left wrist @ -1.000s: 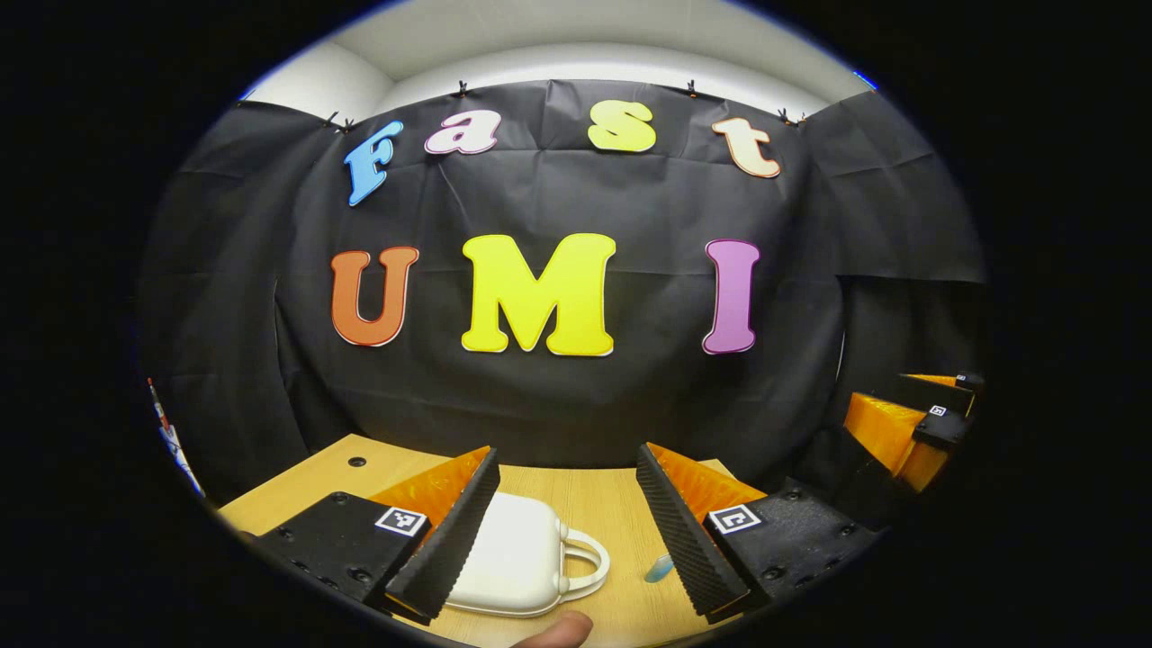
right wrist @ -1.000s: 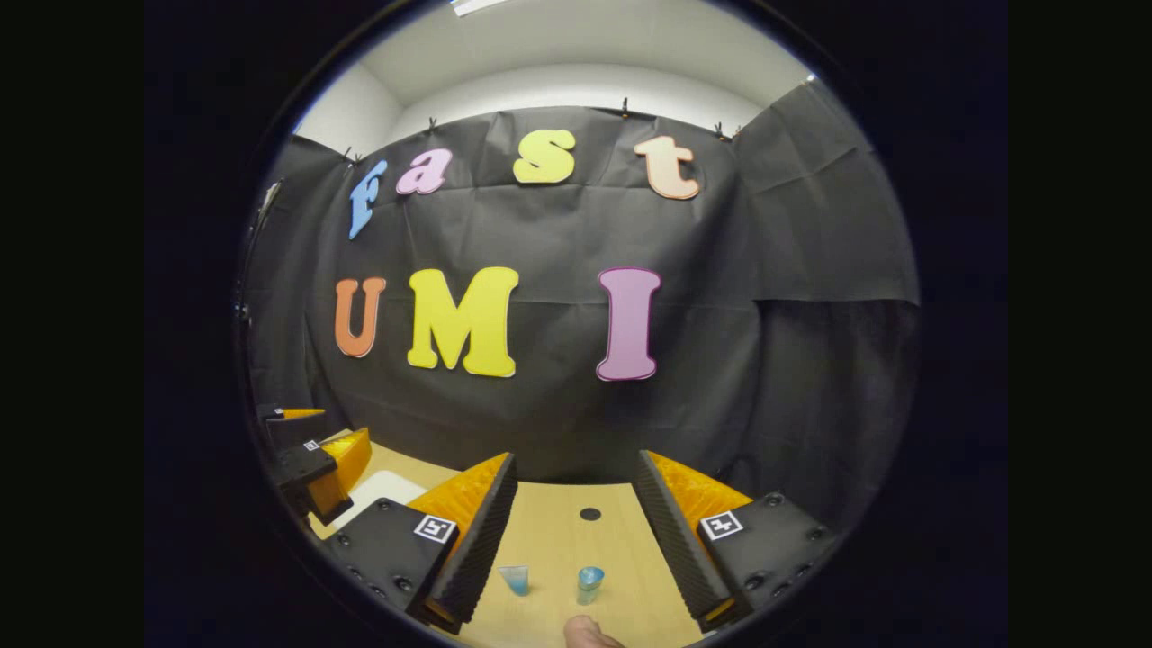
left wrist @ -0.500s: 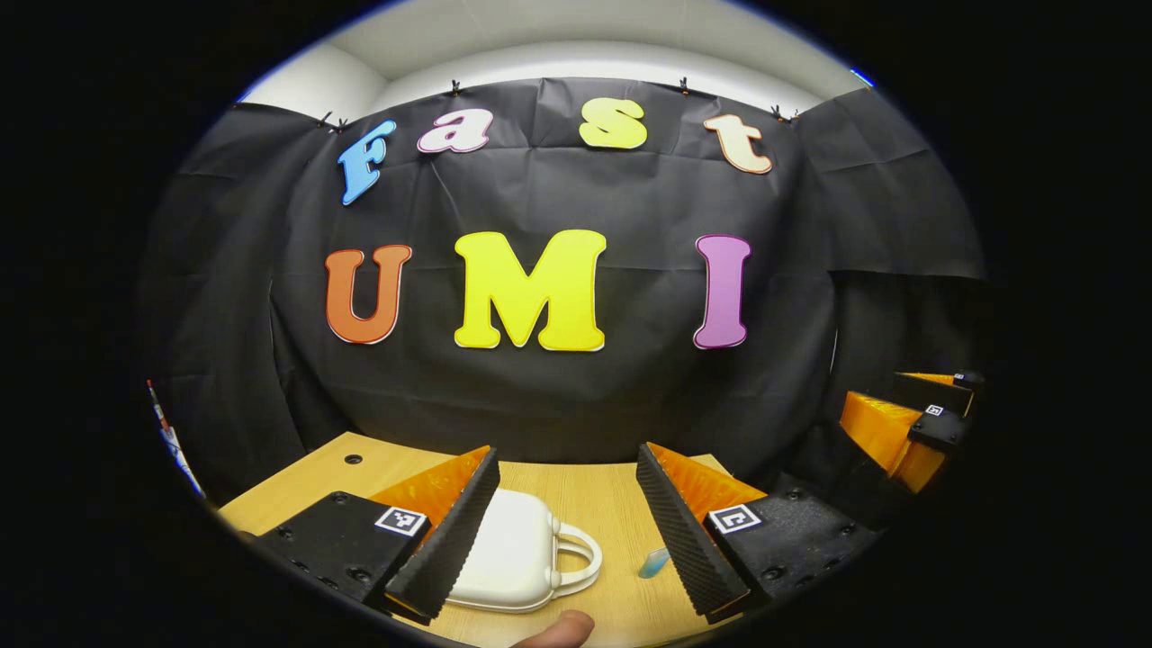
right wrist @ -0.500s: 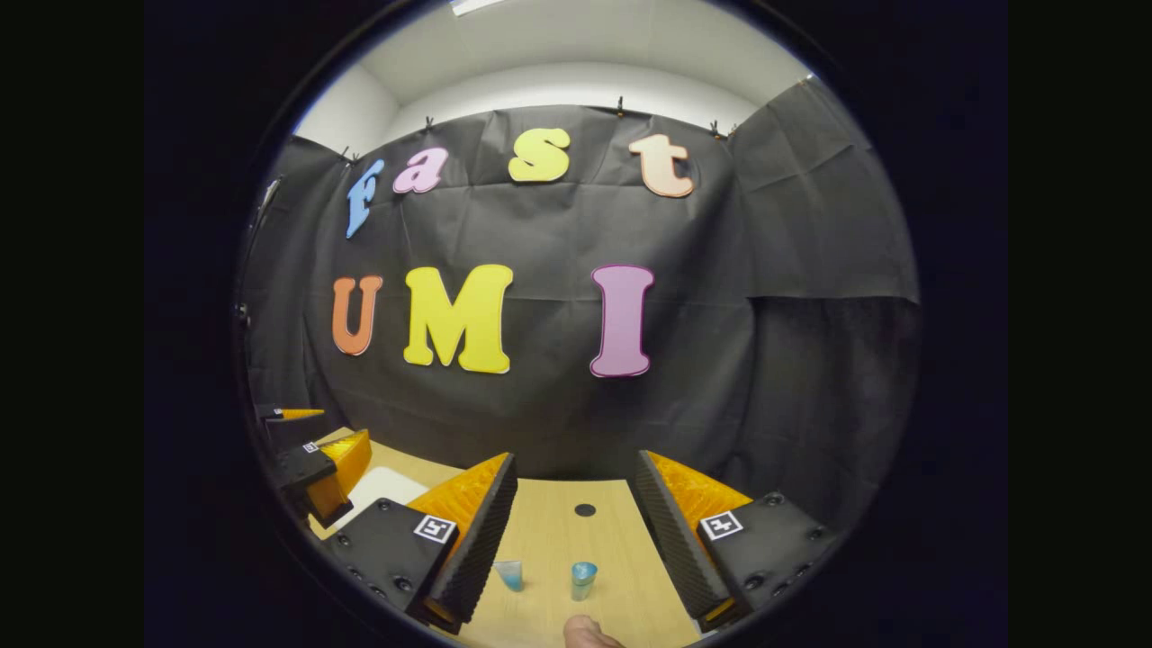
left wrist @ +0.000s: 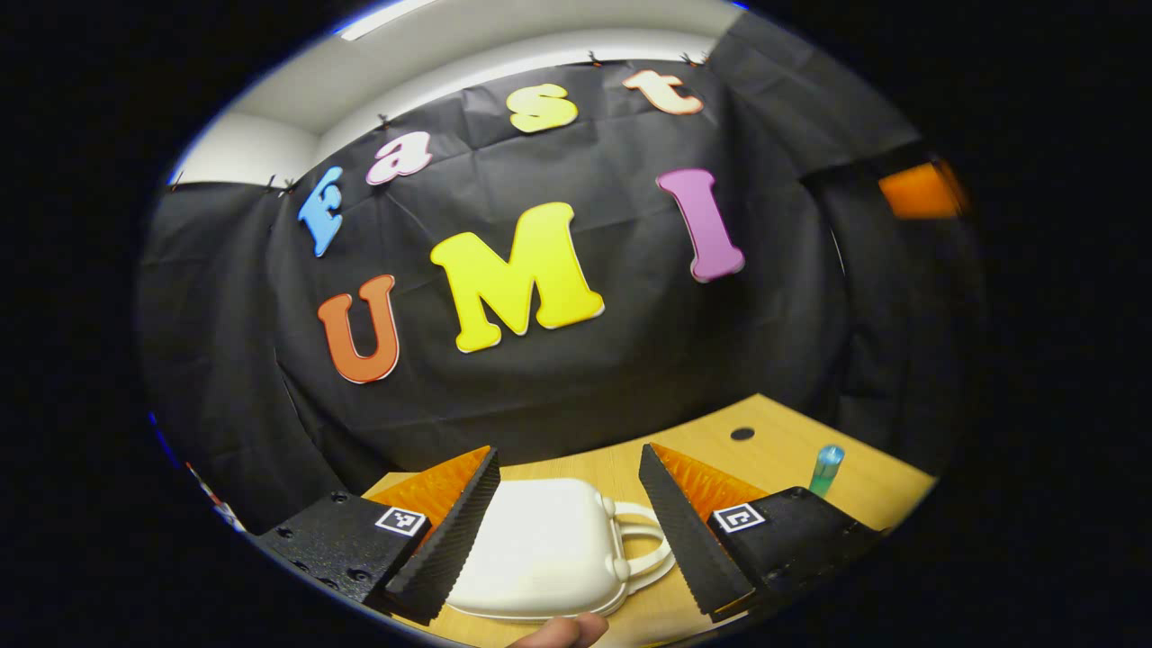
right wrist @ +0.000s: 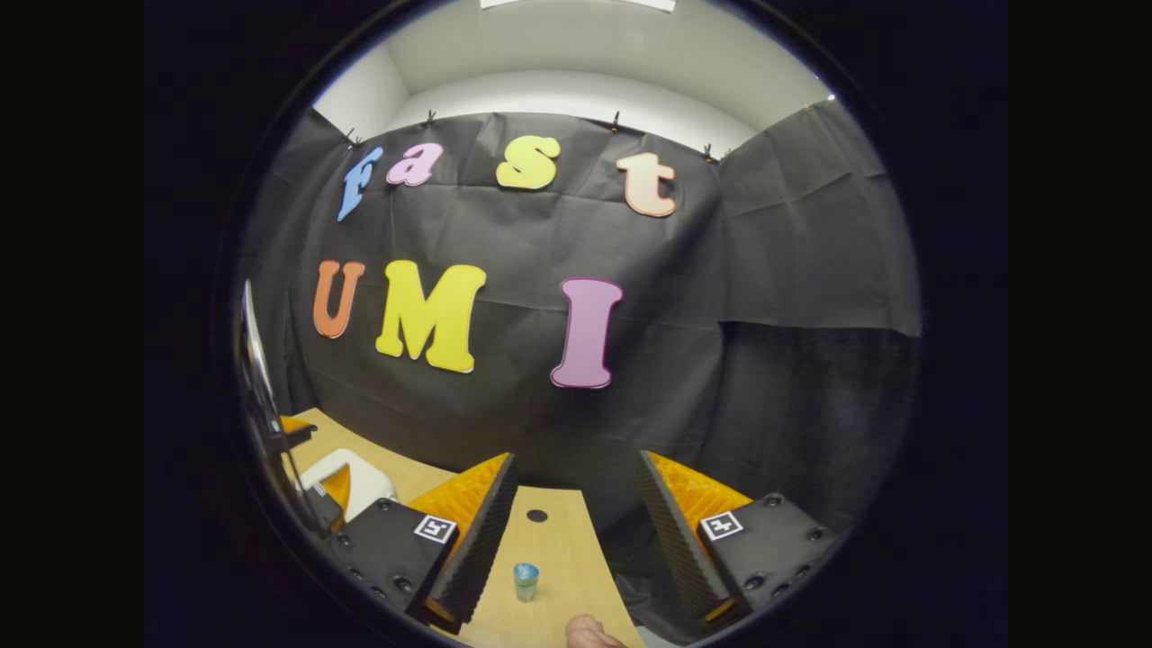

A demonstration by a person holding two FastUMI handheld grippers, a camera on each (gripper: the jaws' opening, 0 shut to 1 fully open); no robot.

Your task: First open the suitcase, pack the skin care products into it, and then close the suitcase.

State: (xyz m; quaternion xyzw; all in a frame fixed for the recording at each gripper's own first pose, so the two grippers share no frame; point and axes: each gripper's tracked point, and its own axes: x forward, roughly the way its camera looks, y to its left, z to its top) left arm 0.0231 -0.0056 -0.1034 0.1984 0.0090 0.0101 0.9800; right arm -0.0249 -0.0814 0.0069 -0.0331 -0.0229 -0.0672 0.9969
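Black cloth point(right wrist: 720, 378) clipped up as the booth's back wall, a white ceiling point(right wrist: 576, 45) above, a pale wooden surface point(left wrist: 783, 450) with a round hole.

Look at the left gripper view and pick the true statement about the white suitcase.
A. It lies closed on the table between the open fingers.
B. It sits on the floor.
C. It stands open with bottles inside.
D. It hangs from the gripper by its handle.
A: the suitcase lies shut on the wooden table, framed by the open left gripper, whose fingers do not touch it.

White suitcase point(left wrist: 549, 553), seemingly blue-capped bottle point(right wrist: 526, 580)
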